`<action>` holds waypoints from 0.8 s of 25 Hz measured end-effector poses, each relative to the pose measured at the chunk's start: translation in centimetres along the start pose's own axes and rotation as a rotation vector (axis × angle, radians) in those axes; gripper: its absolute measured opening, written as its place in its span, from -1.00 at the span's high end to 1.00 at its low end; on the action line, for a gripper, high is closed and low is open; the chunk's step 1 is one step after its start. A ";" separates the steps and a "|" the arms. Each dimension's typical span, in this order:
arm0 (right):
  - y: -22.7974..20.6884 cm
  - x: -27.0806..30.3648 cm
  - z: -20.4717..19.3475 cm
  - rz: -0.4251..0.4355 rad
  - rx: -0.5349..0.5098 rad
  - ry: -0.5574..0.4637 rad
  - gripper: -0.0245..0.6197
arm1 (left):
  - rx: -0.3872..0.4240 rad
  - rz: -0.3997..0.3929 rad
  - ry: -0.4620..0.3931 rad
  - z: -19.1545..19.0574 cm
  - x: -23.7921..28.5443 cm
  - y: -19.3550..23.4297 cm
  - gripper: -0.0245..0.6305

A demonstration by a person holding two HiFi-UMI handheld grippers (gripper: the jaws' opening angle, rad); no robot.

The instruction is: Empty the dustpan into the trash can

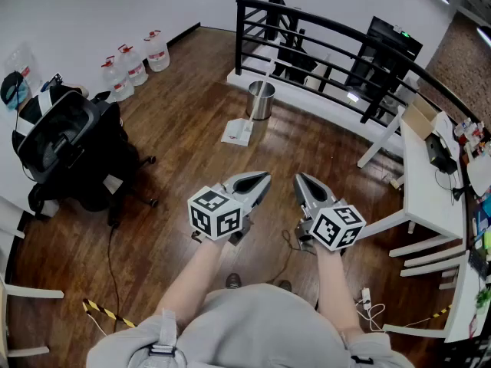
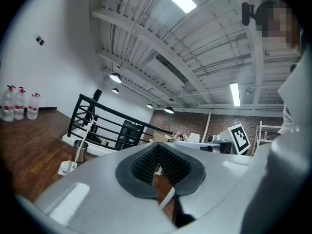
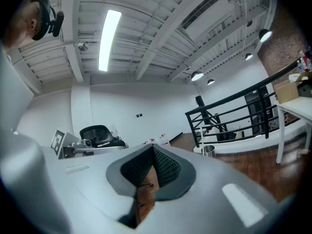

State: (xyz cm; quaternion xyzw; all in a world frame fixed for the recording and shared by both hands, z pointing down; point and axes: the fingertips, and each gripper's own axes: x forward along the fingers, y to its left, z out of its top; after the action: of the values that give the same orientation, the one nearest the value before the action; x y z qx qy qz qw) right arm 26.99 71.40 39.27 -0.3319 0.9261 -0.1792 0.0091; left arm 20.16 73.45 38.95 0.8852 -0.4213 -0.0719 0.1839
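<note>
**Dustpan** (image 1: 237, 133): white, long-handled. The pan sits flat on the wooden floor (image 1: 176, 129), just beside the trash can (image 1: 261, 100) on its near-left side in the head view. The handle rises alongside the can's rim; whether it touches the rim cannot be told. Nothing holds the dustpan.

**Trash can**: bare metal cylinder, upright and open-topped, on the floor at the foot of the white step under the railing.

**Left gripper** (image 1: 261, 179): well apart from the trash can on its near side, pointing roughly level toward it. Its jaws are closed tip to tip with nothing between them. The dustpan lies ahead of it, far nearer the can than the gripper.

**Right gripper** (image 1: 301, 179): just beside the left gripper, equally far from the trash can. Its jaws are fully closed and empty.

**Railing** (image 1: 322, 41): black metal bars, directly behind the trash can.

**Monitor** (image 1: 391, 48): dark panel beyond the railing, to the right of the trash can.

**Water jugs** (image 1: 134, 64): three clear jugs with red caps, well to the left of the trash can, against the white wall.

**Office chair** (image 1: 65, 140): black, well to the left of the trash can and nearer the person.

**Table** (image 1: 430, 179): white, well to the right of the trash can, with a cardboard box (image 1: 419, 116) at its far end.
</note>
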 end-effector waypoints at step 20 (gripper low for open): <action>-4.8 9.5 1.6 -0.003 0.009 -0.005 0.92 | -0.013 0.024 0.021 2.3 4.4 10.0 0.91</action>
State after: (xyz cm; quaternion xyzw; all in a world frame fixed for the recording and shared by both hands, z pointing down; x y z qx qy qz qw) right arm 22.74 61.60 40.38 -0.3335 0.9248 -0.1824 0.0124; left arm 15.17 63.68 40.80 0.8794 -0.4295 -0.0632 0.1951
